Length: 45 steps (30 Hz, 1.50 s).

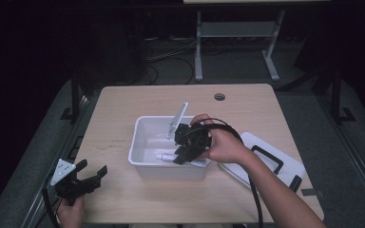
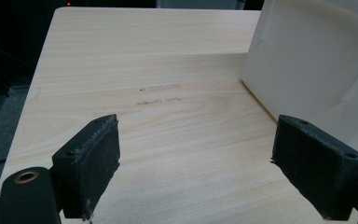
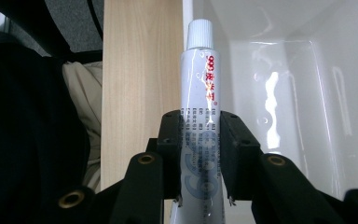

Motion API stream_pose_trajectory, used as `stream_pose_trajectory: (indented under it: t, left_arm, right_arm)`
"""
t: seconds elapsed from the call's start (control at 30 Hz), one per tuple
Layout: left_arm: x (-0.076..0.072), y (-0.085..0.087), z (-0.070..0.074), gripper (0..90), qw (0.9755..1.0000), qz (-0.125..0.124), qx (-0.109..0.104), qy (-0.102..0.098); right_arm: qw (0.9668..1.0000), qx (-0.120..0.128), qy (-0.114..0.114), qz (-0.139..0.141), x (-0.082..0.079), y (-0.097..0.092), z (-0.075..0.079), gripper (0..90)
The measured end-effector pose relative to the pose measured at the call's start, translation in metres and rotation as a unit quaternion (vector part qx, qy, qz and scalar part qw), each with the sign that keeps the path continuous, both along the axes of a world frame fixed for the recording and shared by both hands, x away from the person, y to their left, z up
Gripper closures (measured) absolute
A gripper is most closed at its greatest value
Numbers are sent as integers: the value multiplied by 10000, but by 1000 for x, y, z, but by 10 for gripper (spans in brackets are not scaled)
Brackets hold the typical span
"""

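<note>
A white tube (image 3: 199, 79) with red print and a white screw cap is clamped between the pads of my right gripper (image 3: 200, 122), which is shut on it. In the high view that right gripper (image 1: 181, 155) reaches into a white plastic bin (image 1: 139, 138) at the middle of the table, holding the tube (image 1: 164, 156) low along the bin's near wall, cap toward the left. My left gripper (image 1: 94, 167) hovers at the table's front left corner, open, with nothing between its fingers. The left gripper view has its jaws (image 2: 198, 130) wide apart over bare wood, the bin's wall (image 2: 307, 60) at the right.
A white lid (image 1: 266, 159) with a black handle lies on the table just right of the bin. A round cable hole (image 1: 219, 96) sits near the far edge. Dark floor and a desk frame (image 1: 198, 42) lie beyond the table.
</note>
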<state>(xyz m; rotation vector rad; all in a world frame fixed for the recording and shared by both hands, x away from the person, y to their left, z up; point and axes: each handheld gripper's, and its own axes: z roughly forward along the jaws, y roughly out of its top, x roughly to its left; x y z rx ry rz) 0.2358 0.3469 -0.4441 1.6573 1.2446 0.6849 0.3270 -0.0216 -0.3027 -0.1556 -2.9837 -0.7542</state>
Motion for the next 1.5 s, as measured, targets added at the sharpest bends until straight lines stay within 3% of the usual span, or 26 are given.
stream_pose_trajectory:
  t: [1.5]
  left_arm:
    - [0, 0, 0, 140, 10000, -28, 8, 15]
  right_arm:
    - [9997, -199, 98, -135, 29, 10, -25, 713]
